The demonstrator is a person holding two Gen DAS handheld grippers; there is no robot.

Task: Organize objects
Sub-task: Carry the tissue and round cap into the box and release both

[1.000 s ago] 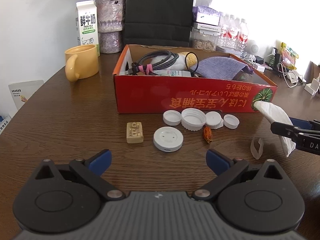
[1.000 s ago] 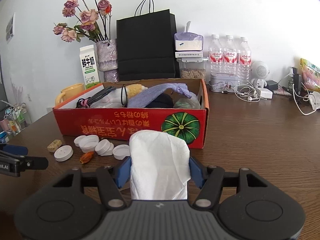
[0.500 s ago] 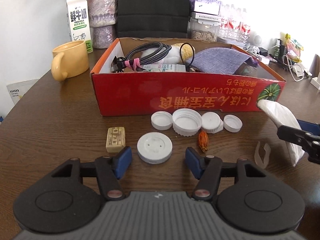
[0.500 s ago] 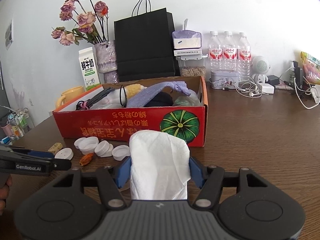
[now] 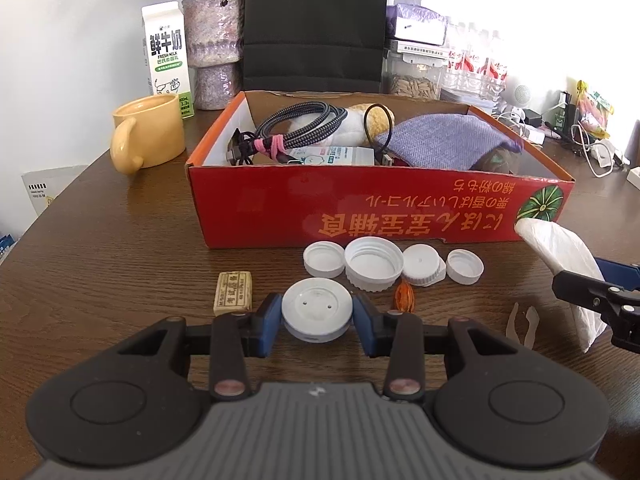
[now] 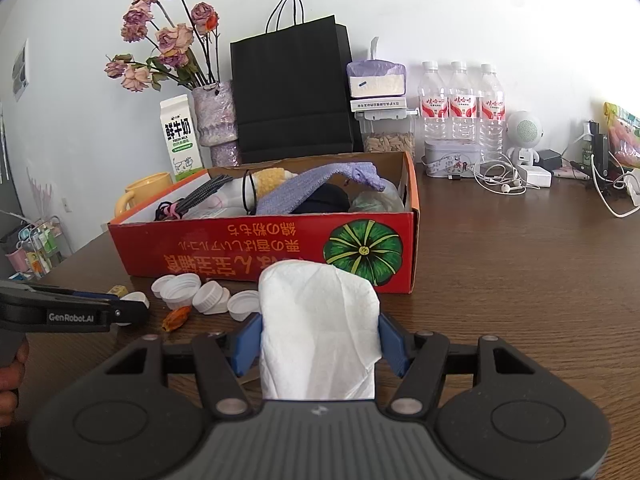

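The round white disc [image 5: 317, 311] lies flat on the bench [image 5: 120, 280], between the blue pads of the left hand-held gripper [image 5: 317, 314], whose jaws have just been closing and now touch its rim on both sides. Being round, it has no long axis; its flat face with two small holes points up. Just left of it lies a small tan block [image 5: 234, 293], its long side running near to far; just right, a small orange scrap [image 5: 405, 297]. Beyond them a row of white caps [image 5: 374, 263] sits along the near wall of the red box [image 5: 360, 208]. The right hand-held gripper [image 6: 319, 340] is part-open and clamps a folded white tissue [image 6: 318, 324] that stands up between its pads. The right view alone shows a person's hand [image 6: 10, 376] at the left edge; there the left tool hides most of the disc. Only the left view shows a clear torn scrap [image 5: 522, 322] near the tissue.
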